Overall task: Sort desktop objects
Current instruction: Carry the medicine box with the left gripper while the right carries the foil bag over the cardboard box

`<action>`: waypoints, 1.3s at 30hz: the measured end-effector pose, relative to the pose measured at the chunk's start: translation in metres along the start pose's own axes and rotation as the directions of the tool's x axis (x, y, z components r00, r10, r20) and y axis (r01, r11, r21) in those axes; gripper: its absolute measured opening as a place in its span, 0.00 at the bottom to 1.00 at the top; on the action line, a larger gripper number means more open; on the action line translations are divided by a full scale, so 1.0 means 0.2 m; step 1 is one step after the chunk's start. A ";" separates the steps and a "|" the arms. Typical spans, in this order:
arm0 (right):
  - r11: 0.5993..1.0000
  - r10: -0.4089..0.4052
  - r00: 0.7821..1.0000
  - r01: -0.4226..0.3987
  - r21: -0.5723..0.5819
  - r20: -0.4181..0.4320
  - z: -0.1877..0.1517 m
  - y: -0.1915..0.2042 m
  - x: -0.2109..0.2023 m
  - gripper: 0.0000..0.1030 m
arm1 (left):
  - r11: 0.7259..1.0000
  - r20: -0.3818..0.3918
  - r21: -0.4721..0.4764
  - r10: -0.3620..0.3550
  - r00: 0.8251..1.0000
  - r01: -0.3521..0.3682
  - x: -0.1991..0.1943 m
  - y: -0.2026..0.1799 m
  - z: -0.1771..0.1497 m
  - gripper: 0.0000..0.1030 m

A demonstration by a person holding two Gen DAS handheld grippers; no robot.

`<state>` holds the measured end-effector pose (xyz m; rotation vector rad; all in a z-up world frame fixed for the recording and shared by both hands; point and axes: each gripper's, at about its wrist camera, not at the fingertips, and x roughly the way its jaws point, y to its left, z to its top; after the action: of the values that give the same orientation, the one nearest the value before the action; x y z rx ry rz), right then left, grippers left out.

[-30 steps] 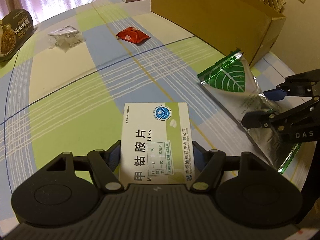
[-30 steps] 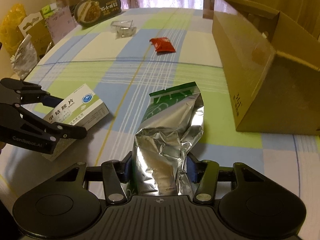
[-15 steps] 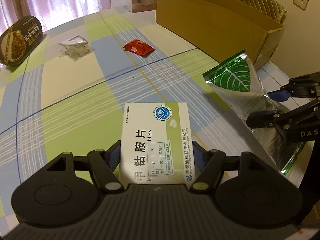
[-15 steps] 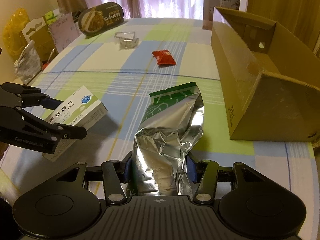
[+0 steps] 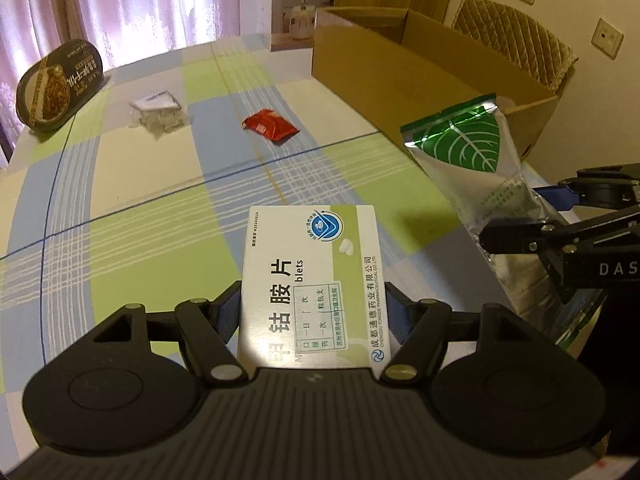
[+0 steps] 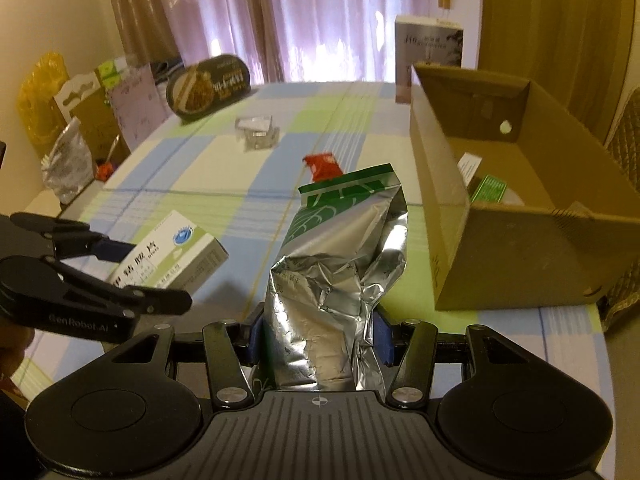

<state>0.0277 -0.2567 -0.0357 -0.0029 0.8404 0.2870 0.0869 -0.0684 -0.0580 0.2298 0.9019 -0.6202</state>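
My left gripper [image 5: 313,312] is shut on a white and green medicine box [image 5: 312,276], held above the checked tablecloth. My right gripper [image 6: 318,338] is shut on a silver foil bag with a green leaf top [image 6: 340,264], also lifted off the table. From the left wrist view the foil bag [image 5: 476,164] and the right gripper [image 5: 560,220] hang at the right. The right wrist view shows the medicine box [image 6: 176,252] in the left gripper [image 6: 116,276] at lower left. An open cardboard box [image 6: 516,216] stands at the right with a few items inside.
A red sachet [image 5: 270,126] and a clear plastic packet [image 5: 156,114] lie mid-table. A dark oval food tub [image 5: 58,86] leans at the far left. A tall white carton [image 5: 296,4] stands behind the cardboard box [image 5: 420,76]. Bags and cartons [image 6: 80,128] crowd the table's left edge.
Both grippers have risen and tilted up with their loads. The cardboard box's inside and the curtains have come into view; the grips are unchanged.
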 end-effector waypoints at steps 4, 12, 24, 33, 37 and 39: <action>1.000 0.004 1.000 -0.004 0.010 0.029 0.01 -0.02 -0.07 0.48 | 1.000 0.010 0.012 0.009 1.000 -0.009 -0.04 -0.07 0.03 0.65; 1.000 -0.010 0.997 0.008 0.025 0.071 0.03 -0.12 -0.18 0.48 | 1.000 0.026 0.023 0.009 1.000 -0.010 -0.07 -0.18 0.12 0.65; 0.997 -0.052 0.988 0.045 0.055 0.147 0.20 -0.37 -0.33 0.48 | 0.998 0.068 0.057 -0.037 0.997 0.033 -0.04 -0.39 0.38 0.65; 0.994 -0.103 0.983 0.095 0.060 0.150 0.39 -0.66 -0.32 0.48 | 0.993 0.108 0.066 -0.105 0.989 0.098 0.05 -0.57 0.68 0.65; 0.992 -0.116 0.983 0.109 0.058 0.143 0.49 -0.78 -0.29 0.48 | 0.991 0.123 0.064 -0.128 0.984 0.121 0.12 -0.64 0.82 0.65; 0.992 -0.124 0.982 0.118 0.047 0.140 0.53 -0.83 -0.26 0.48 | 0.990 0.133 0.060 -0.135 0.982 0.128 0.16 -0.67 0.89 0.65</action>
<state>0.1150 -0.4170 0.0557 0.0027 0.7002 0.1541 0.1398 -0.2663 0.0345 0.1726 0.7739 -0.7730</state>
